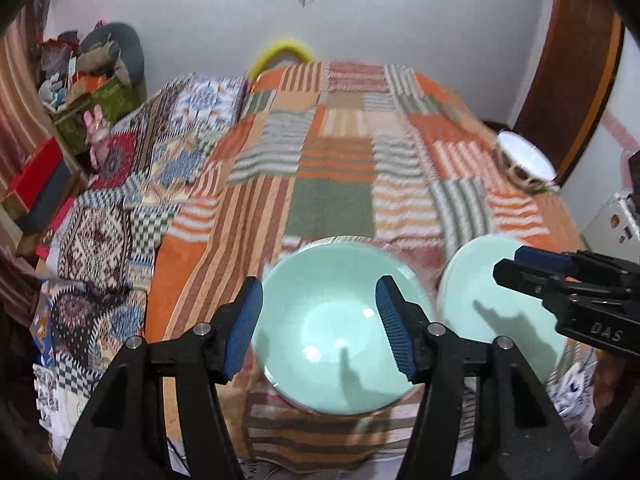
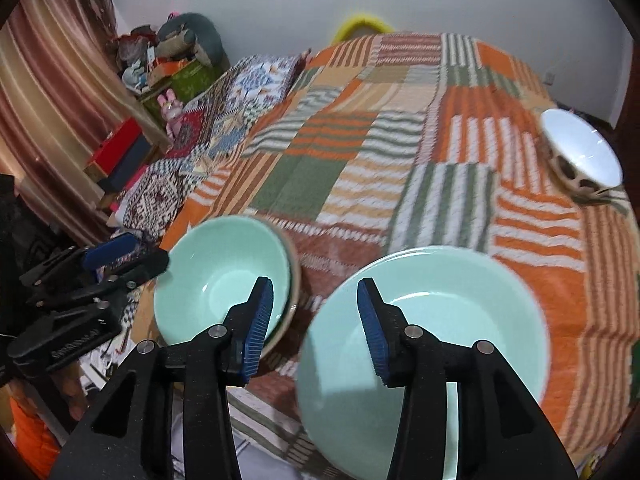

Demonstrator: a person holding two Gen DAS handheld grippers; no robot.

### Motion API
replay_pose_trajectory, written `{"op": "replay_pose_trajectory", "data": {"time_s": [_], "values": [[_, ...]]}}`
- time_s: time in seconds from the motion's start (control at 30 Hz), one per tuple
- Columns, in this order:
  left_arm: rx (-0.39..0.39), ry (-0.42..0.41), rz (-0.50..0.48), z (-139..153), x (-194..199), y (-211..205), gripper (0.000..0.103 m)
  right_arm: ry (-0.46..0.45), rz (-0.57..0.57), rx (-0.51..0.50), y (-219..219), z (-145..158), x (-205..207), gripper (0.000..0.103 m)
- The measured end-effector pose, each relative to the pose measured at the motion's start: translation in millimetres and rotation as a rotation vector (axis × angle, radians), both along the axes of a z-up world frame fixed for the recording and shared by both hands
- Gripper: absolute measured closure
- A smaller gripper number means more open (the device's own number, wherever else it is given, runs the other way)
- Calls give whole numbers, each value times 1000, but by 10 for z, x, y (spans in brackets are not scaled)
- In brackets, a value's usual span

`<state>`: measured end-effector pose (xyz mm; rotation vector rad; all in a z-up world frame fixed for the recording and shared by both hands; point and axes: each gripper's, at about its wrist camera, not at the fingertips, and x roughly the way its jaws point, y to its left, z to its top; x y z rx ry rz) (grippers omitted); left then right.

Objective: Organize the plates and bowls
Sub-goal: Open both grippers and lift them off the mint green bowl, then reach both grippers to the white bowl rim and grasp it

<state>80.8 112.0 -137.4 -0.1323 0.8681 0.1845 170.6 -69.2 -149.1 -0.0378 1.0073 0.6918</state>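
While both grippers hang over the near edge of the patchwork blanket, neither holds anything. Farthest left, the left gripper has its jaws apart, empty, with the stacked mint bowls lying below and between them; a second rim shows under the top one, so this nesting looks done. Just right of that, the right gripper stands with jaws parted on nothing, the mint plates under its right jaw, also stacked by the look of the double rim. Well beyond both jaws, far right, the white patterned bowl sits alone, seemingly the piece left to gather.
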Motion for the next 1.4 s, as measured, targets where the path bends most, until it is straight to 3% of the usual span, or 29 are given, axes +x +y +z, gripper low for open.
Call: {"op": "replay_pose_trajectory", "data": {"time_s": [0.2, 0.33, 0.5, 0.73, 0.97, 1.4], "values": [[-38, -127, -64, 479, 73, -284, 38, -80, -76, 34, -477, 306, 89, 62], [-66, -184, -111, 746, 188, -490, 37, -144, -144, 60, -836, 515, 145, 51], [-61, -263, -144, 990, 390, -772, 25, -199, -224, 81, -1243, 699, 260, 50], [-65, -282, -199, 1139, 831, -1175, 17, -254, -332, 73, -1745, 843, 455, 50], [-72, -255, -257, 1055, 1336, -1519, 16, -255, -424, 43, -2106, 806, 784, 50], [-117, -100, -277, 333, 2151, -1739, 16, -115, -492, -8, -2241, 199, 1581, 50]]}}
